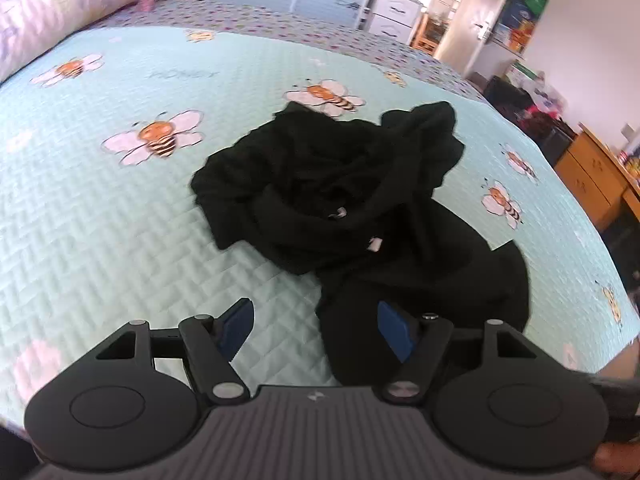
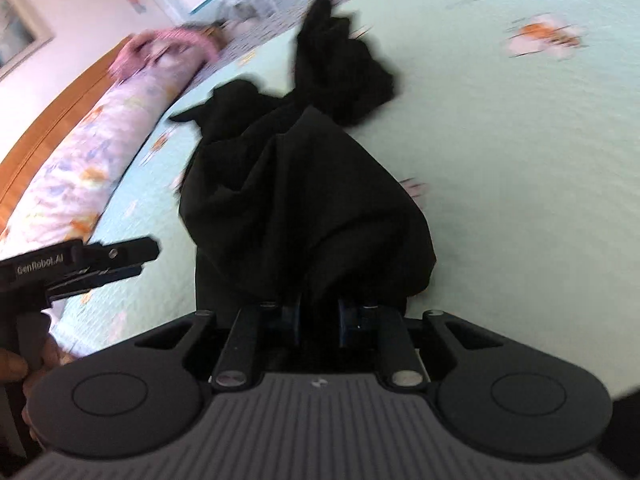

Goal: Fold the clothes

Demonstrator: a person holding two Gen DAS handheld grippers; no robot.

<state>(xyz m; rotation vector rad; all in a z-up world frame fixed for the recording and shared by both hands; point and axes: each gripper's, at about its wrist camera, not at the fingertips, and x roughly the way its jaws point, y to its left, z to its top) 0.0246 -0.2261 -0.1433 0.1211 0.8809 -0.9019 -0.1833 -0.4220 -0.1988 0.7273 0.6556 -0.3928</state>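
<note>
Ahead of my left gripper (image 1: 316, 330), in its own camera, a black garment (image 1: 344, 200) lies crumpled on the pale green bedspread (image 1: 120, 208) with printed bees; my two blue pads (image 1: 394, 330) stand well apart, with nothing between them but the quilt and one dark edge of the cloth; the right pad is over a flap of the garment, the left pad is over bare bedspread; whether the right pad touches the cloth I cannot tell. Beyond the garment and to the left I see a long floral bolster (image 1: 48, 12); far to the right there is a wooden cabinet (image 1: 592, 176).

From my right gripper (image 2: 318, 320), the same garment (image 2: 304, 208) rises straight in front of the fingers, bunched and pulled up into a dark mass; my jaws are close together and the cloth goes down between them, so they are clamped on it; the far end of the garment trails away on the bedspread (image 2: 520, 160), which is blurred in this view. To the left of this gripper my left gripper (image 2: 100, 264) shows from the side, with a hand (image 2: 24, 364) below it; behind it lies the bolster (image 2: 92, 152), along a wooden bed frame (image 2: 52, 112).
</note>
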